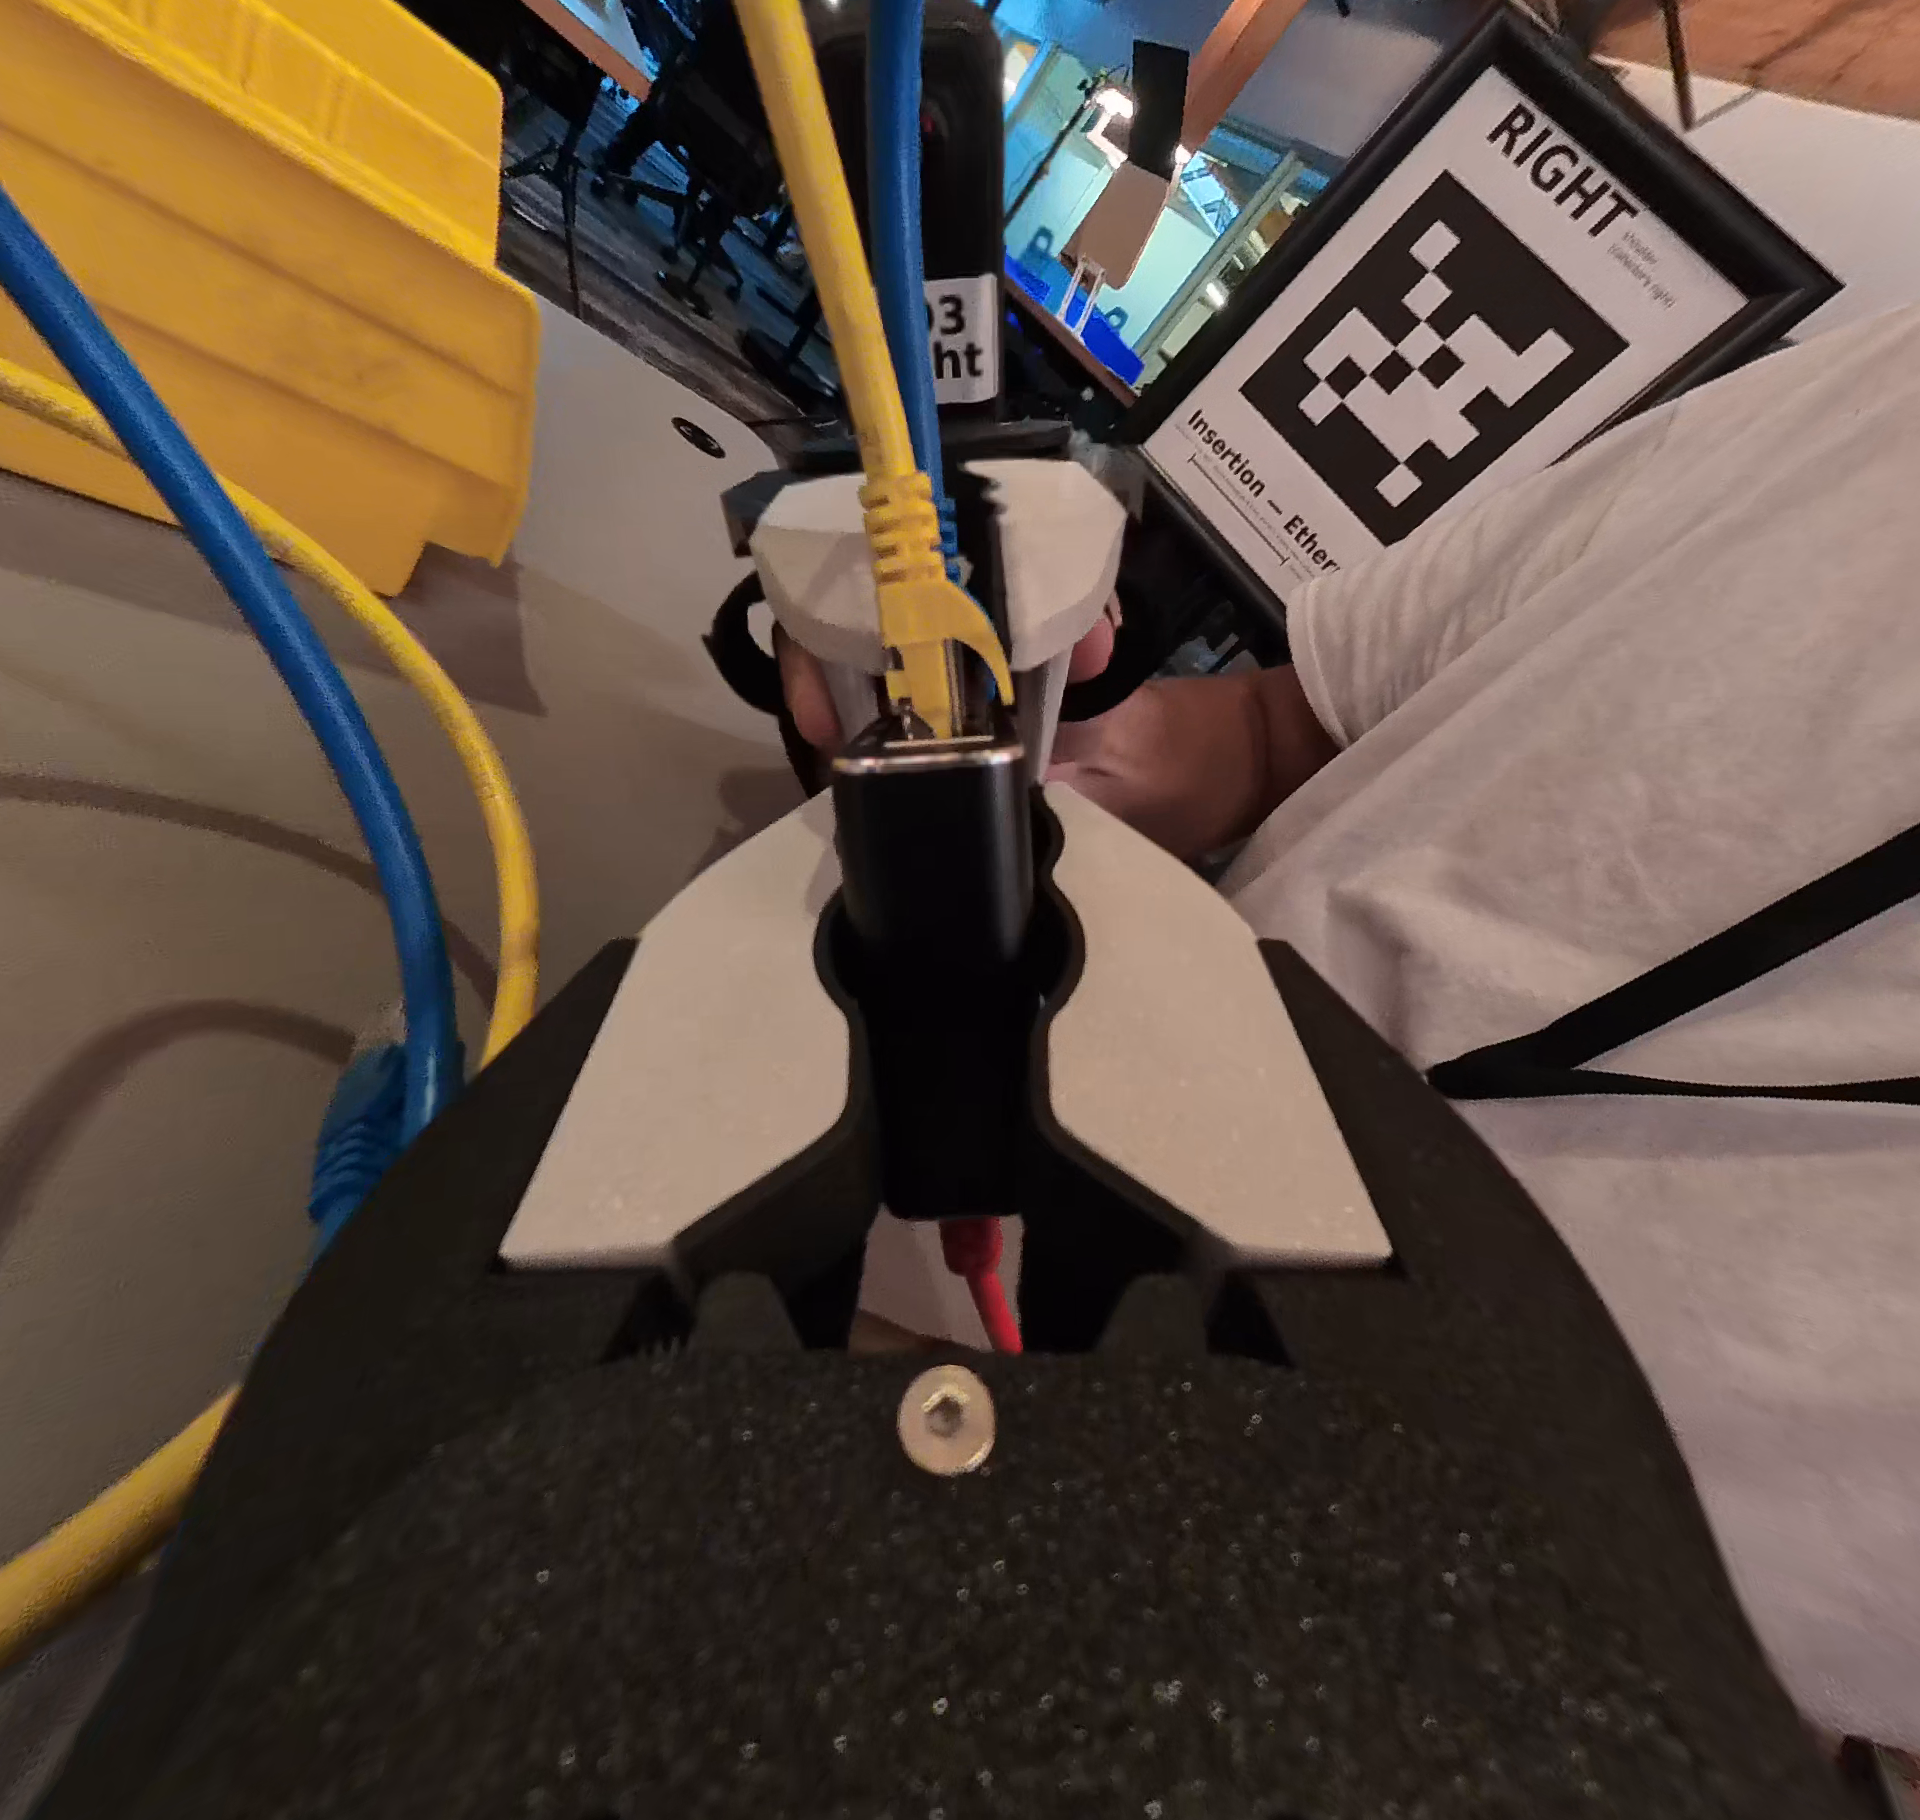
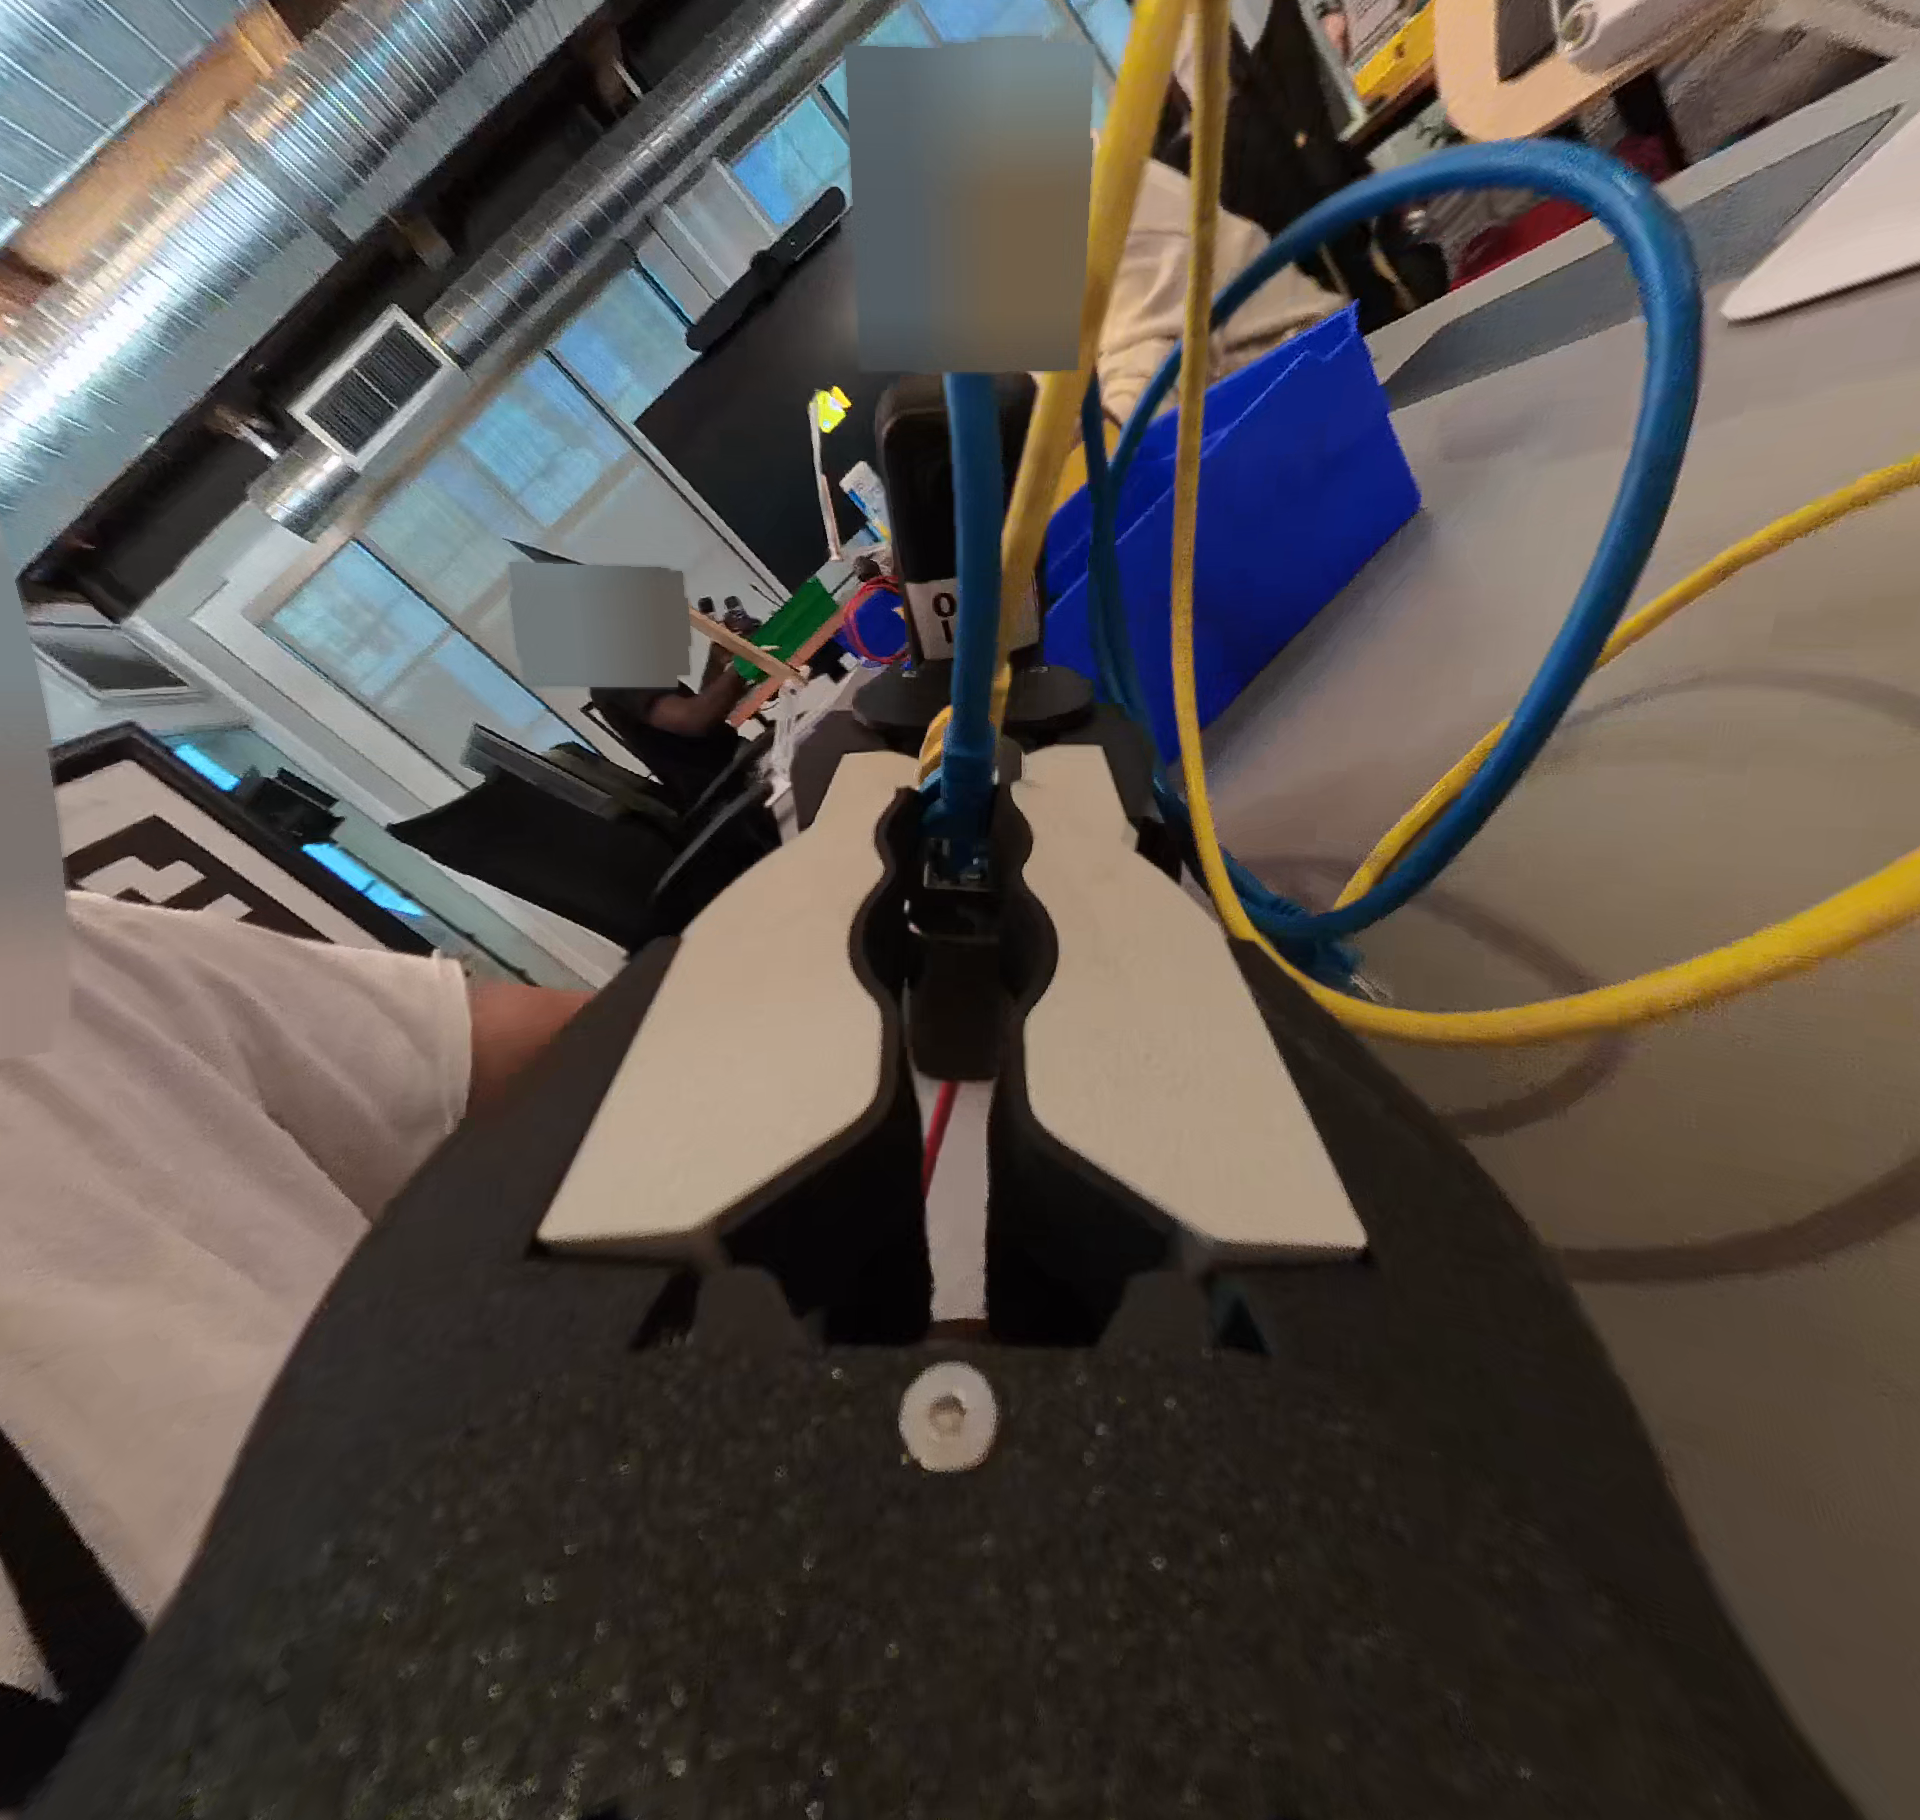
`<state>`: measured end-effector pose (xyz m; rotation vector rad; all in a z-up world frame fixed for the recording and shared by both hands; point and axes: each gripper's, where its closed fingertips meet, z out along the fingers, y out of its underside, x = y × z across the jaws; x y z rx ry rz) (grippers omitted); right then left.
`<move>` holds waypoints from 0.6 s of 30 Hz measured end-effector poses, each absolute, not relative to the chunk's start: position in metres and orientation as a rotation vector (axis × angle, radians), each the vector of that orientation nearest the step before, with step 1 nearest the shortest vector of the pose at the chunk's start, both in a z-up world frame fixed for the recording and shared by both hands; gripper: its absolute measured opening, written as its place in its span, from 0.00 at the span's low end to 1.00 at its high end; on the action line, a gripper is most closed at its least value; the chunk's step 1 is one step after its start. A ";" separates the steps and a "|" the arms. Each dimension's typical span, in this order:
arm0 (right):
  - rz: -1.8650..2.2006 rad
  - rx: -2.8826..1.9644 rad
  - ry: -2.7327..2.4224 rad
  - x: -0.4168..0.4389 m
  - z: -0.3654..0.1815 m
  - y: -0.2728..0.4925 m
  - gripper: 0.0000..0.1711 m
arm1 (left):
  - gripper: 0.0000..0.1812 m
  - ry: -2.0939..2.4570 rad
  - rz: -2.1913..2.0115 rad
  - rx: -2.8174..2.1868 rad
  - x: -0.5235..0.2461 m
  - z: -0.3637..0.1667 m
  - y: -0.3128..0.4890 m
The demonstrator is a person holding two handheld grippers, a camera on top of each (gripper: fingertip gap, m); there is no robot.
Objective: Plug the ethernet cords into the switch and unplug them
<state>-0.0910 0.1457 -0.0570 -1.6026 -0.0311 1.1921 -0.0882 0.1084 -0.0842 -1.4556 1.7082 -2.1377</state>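
Observation:
My left gripper [image 1: 935,814] is shut on the black switch [image 1: 935,887] and holds it above the table. A yellow plug [image 1: 914,617] sits in the switch's far end, with a blue cord [image 1: 899,212] right behind it. A red cable [image 1: 982,1282] leaves the switch's near end. My right gripper [image 1: 951,700] faces the left one, its white fingers closed around the plugs. In the right wrist view, my right gripper [image 2: 956,783] is shut on the blue plug [image 2: 956,820], which sits in a port of the switch [image 2: 956,981].
A yellow bin [image 1: 260,264] stands at the left on the grey table [image 1: 156,887], and a framed marker sign [image 1: 1455,336] at the right. A blue bin [image 2: 1247,544] stands behind. Blue [image 2: 1621,575] and yellow [image 2: 1558,1001] cord loops hang over the table. A person's white shirt [image 1: 1558,835] is close. Only a small space, under 4 cm, lies between the two pairs of fingers.

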 end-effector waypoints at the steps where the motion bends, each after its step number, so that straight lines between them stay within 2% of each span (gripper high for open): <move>1: 1.210 -1.604 -0.044 -0.093 -0.058 0.146 0.07 | 0.15 1.716 -2.129 -1.449 -0.089 -0.085 0.109; 18: 1.119 -1.713 -0.111 -0.092 -0.079 0.138 0.08 | 0.15 1.732 -2.145 -1.504 -0.086 -0.101 0.102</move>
